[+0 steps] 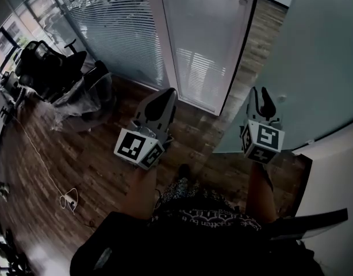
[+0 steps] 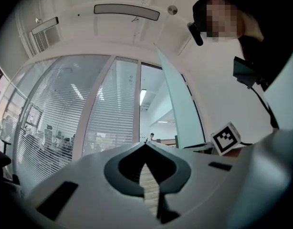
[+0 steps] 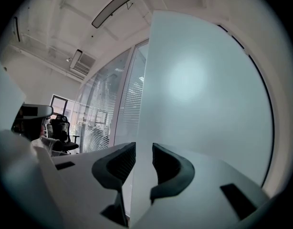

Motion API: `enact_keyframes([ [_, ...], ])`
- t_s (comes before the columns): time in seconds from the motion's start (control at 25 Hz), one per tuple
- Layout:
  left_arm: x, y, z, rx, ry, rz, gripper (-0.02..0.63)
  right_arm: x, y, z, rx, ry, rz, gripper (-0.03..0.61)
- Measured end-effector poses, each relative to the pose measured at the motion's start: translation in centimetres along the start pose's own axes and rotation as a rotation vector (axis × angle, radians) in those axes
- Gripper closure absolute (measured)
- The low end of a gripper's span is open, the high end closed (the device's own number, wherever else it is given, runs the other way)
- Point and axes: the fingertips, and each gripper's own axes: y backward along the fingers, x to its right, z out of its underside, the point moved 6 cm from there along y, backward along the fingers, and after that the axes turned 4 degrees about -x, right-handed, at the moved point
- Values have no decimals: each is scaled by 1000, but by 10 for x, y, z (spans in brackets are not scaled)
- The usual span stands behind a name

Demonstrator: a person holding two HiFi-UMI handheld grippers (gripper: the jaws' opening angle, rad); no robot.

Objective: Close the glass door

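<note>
Our right claw parted at the edge of the door, our left claw clenched empty, we risk a weak pinch slipping off smooth glass.

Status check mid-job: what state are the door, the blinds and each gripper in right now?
glass door: open, swung away from the doorway.
left gripper: jaws together, nothing between them.
right gripper: jaws apart, lined up with the door's edge; contact unclear.
blinds: lowered behind the glass wall.
</note>
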Motion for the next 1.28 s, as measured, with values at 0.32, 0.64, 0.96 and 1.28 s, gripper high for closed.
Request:
enact_keyframes([
  [0.32, -72, -55, 5, 15, 10, 75, 612, -4, -54, -4, -4, -23, 77, 468],
  [0.64, -127, -116, 6, 40, 19, 147, 612, 0, -105, -6, -15, -29, 163, 468],
  [0.96, -152, -151, 22, 36, 30, 200, 612, 11, -145, -3, -22, -30, 221, 468],
  [1.28, -165, -173, 34, 25, 61, 219, 612, 22, -181, -7, -38, -37, 247, 468],
])
